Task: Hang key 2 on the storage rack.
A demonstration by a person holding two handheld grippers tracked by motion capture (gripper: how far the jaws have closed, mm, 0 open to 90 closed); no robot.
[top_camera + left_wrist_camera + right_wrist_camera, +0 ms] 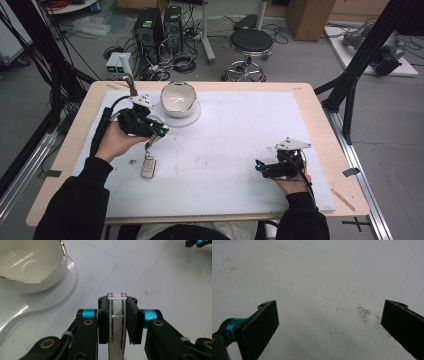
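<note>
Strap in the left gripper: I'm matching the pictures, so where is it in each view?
High view: strap hangs from the left gripper, left of centre.
Left gripper view: strap at bottom centre, clamped between the jaws.
Right gripper view: open right gripper over the white mat.
Shared landmark: the mat; also the bowl in the first two.

A wooden table (320, 107) topped with a white board (240, 150) stands on a grey floor (390, 115). Beyond the table: a black stool (251, 42), two computer towers (159, 27) among tangled cables (182, 62). Black frame struts (350, 85) flank the table.
</note>
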